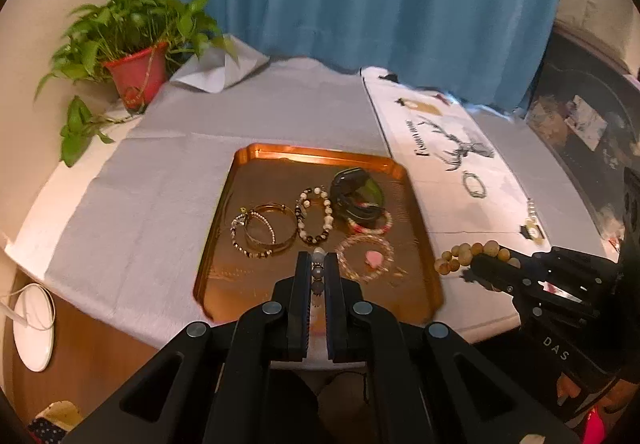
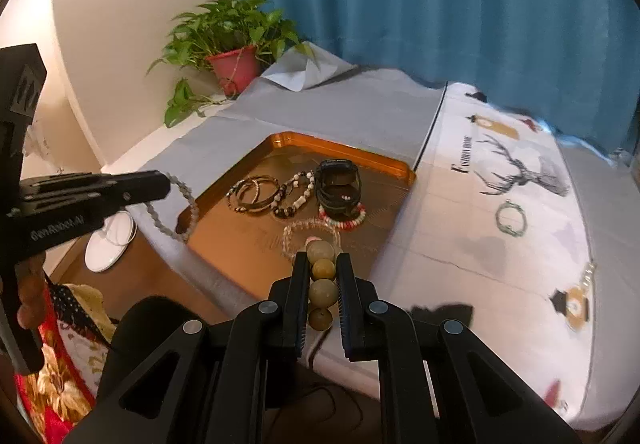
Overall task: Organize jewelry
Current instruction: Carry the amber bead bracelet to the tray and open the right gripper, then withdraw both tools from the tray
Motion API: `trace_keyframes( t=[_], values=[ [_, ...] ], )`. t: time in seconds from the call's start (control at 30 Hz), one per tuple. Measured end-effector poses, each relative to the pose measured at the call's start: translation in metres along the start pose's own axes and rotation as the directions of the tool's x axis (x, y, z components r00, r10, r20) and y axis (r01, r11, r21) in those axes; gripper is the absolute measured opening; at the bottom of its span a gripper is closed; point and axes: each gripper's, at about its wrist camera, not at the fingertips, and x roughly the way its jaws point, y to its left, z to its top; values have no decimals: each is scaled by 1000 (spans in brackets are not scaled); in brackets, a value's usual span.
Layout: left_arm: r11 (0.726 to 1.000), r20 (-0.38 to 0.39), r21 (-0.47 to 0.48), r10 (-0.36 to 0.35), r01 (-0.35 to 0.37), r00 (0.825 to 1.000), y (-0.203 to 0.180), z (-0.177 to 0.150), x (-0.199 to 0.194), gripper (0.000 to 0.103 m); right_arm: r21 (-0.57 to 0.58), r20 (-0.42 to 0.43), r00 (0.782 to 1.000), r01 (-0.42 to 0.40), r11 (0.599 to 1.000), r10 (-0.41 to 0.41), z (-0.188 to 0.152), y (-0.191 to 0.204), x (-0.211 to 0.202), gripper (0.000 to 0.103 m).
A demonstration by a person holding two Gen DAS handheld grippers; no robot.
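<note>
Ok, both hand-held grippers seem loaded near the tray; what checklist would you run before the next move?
1. Left hand-held gripper shut on the grey bead bracelet: ok.
2. Right hand-held gripper shut on the tan bead bracelet: ok.
3. Free floor on the tray near its front left corner for a drop: ok.
4. Grey bead bracelet hanging clear of the tray rim: cannot tell.
5. All jewelry off the printed cloth: not ok, the green bracelet lies there.
</note>
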Motion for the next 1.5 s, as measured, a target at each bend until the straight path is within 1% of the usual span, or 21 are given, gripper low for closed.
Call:
trace_keyframes(
  t=[0.17,0.43,0.47,0.5,0.53,0.57,0.6,0.63,0.67,0.7,0.73,0.83,0.9,1.03,1.07,1.13,1.2,1.37,1.5],
  values=[
    [1000,-28,-13,8,-8,1000,10,9,33,4,9,-21,1000,-2,1000,2,12,-4,34,14],
    [999,-76,17,30,-28,997,14,10,71,5,38,-47,999,5,999,-3,19,-14,74,14],
    [999,-77,28,23,-21,997,14,10,76,15,41,-49,999,4,999,-2,19,-14,79,14],
    [999,-81,43,13,-10,997,13,10,79,28,44,-54,999,0,999,3,20,-15,83,14],
    [998,-92,58,31,-26,995,11,9,82,69,49,-65,998,-10,999,13,20,-15,89,16],
    [996,-89,63,68,-62,994,10,9,83,99,47,-98,995,-13,999,17,20,-14,96,21],
    [993,-65,65,107,-103,992,9,8,80,102,41,-136,991,3,999,3,19,-12,102,26],
    [988,-17,63,145,-144,989,9,6,73,102,37,-163,987,18,999,-11,17,-11,105,49],
    [984,0,64,164,-164,986,9,3,69,102,32,-180,983,34,999,-28,15,-11,106,65],
    [981,-6,65,184,-184,983,10,1,66,102,26,-177,983,53,998,-48,11,-12,102,71],
    [978,-25,60,202,-200,979,11,-3,63,102,23,-162,986,55,998,-50,7,-12,97,76],
    [975,-45,27,221,-220,974,12,-17,48,102,17,-143,987,77,997,-74,-4,-12,73,78],
    [973,-36,-3,229,-229,973,7,-32,29,102,29,-127,989,85,996,-80,-11,-11,52,78],
    [973,-17,-21,230,-230,973,-13,-61,-10,102,64,-82,992,106,992,-100,-30,-6,1,79],
    [974,-23,-23,225,-226,974,-18,-65,-15,102,73,-66,992,110,991,-106,-36,-4,-15,79],
    [981,-38,-32,190,-192,981,-30,-75,-31,102,84,-40,993,115,990,-112,-47,0,-40,80],
    [983,-31,-19,182,-182,983,-42,-83,-45,102,89,-10,994,111,990,-111,-57,6,-65,80],
    [973,31,61,220,-222,975,-70,-100,-82,102,80,40,992,113,990,-117,-79,20,-109,81],
    [975,63,48,216,-219,974,-79,-108,-102,102,76,59,991,113,991,-117,-93,26,-132,82]
  ],
)
